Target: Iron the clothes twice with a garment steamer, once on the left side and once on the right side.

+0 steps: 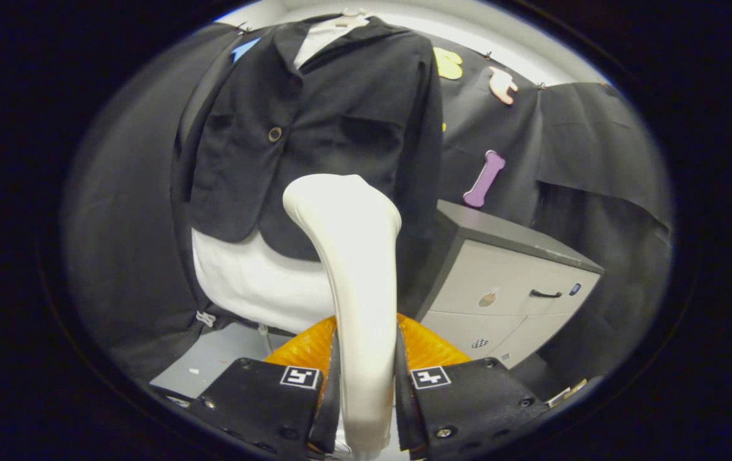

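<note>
In my gripper view, the gripper (366,378) points level toward the jacket, both fingers clamped on the handle of the white garment steamer (353,256), which rises upright between them. Its head sits just before the dark jacket (314,121) hanging over a white shirt (257,282). A grey cabinet (506,282) stands beside the jacket.

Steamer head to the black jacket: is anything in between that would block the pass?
Nothing visible does. The tool is shut on the garment steamer, whose head points at the black jacket hanging just beyond it. The grey cabinet stands off to the side, out of the path.
</note>
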A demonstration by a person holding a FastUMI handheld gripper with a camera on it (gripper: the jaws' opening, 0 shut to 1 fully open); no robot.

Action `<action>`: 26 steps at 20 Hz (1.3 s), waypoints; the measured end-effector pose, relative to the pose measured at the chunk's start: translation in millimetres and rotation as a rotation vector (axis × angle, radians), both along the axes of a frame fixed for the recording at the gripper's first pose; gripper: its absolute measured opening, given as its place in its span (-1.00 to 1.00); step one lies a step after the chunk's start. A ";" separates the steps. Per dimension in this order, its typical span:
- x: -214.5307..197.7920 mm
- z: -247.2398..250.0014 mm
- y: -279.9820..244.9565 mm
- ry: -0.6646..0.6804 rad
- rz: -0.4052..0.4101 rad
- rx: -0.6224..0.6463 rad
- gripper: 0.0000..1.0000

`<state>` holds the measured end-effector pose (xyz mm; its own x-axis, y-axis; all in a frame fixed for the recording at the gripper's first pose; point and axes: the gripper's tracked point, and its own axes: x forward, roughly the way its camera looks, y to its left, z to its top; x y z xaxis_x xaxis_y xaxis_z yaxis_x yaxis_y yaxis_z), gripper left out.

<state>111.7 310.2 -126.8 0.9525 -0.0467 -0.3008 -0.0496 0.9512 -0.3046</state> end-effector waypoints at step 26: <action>55.4 307.7 251.5 -0.560 0.388 0.248 -0.23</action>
